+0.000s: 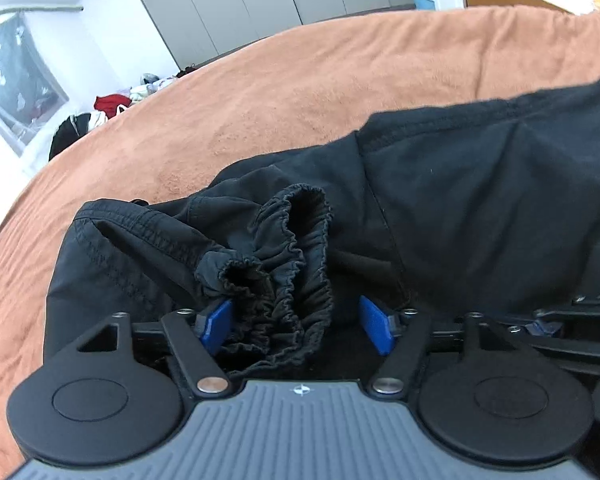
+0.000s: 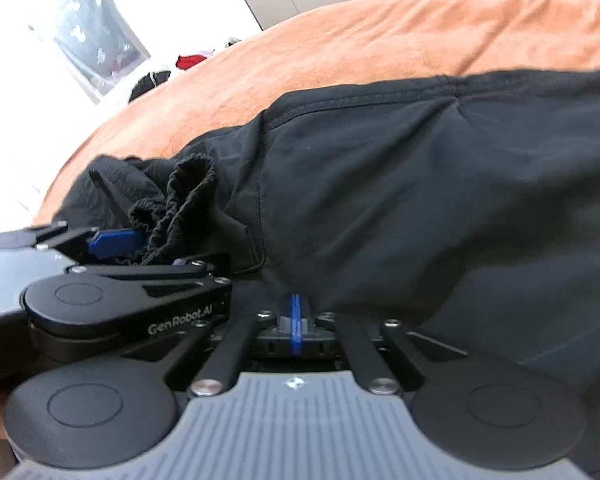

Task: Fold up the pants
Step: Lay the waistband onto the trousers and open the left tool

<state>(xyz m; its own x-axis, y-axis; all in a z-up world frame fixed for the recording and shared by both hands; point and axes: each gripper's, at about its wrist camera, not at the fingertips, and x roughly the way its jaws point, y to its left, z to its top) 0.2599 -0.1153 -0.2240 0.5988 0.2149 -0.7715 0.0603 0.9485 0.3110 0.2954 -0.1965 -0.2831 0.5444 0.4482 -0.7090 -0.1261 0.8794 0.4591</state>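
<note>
Where the black pants [image 1: 480, 200] lie spread on the bed's orange blanket [image 1: 260, 100], the left gripper [image 1: 296, 326] stands with jaws apart around the bunched elastic cuff [image 1: 284, 264]. The right gripper [image 2: 296, 328], just beside it, has jaws pressed together at the fabric edge; whether cloth is pinched cannot be told.

Pants [image 1: 480, 200] lie on the blanket [image 1: 260, 92], their gathered cuffs [image 1: 296, 256] bunched at the left end. Left gripper [image 1: 296, 324] sits at the pants' cuffs, straddling them; right gripper [image 2: 296, 320] just right of it, at the pants' near edge. Clothes pile [image 1: 112, 104] lies beyond the blanket's far left edge, well apart from the pants.
</note>
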